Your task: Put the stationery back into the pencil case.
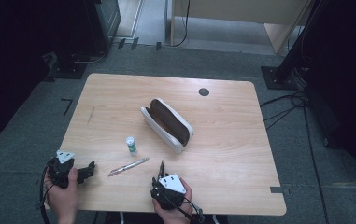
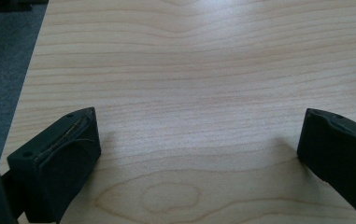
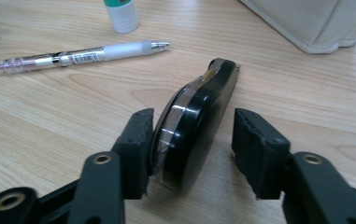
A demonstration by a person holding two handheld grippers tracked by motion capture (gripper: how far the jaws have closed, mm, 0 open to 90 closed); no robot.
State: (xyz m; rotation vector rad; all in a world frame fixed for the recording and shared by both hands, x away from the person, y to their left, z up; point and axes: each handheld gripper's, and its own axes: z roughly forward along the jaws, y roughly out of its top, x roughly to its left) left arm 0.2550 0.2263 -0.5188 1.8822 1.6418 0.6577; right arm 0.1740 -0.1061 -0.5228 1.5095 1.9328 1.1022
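Your right hand-held gripper (image 3: 192,140) sits near the front edge of the wooden bench (image 1: 222,154), pointing away from you. Between its jaws stands a black oval object with a clear edge band (image 3: 194,126), resting on its edge on the bench. The left jaw touches its side, while the right jaw stands off with a visible gap, so the jaws are about half open and the object is not clamped.

Just beyond it lies a clear pen with a white grip (image 3: 82,55), and past that stands a small white bottle with a green label (image 3: 121,14). A white pencil case with a brown lining (image 1: 167,123) lies open near the middle of the bench.

Your left hand-held gripper (image 1: 88,171) rests at the front left corner, jaws wide apart with nothing between them.
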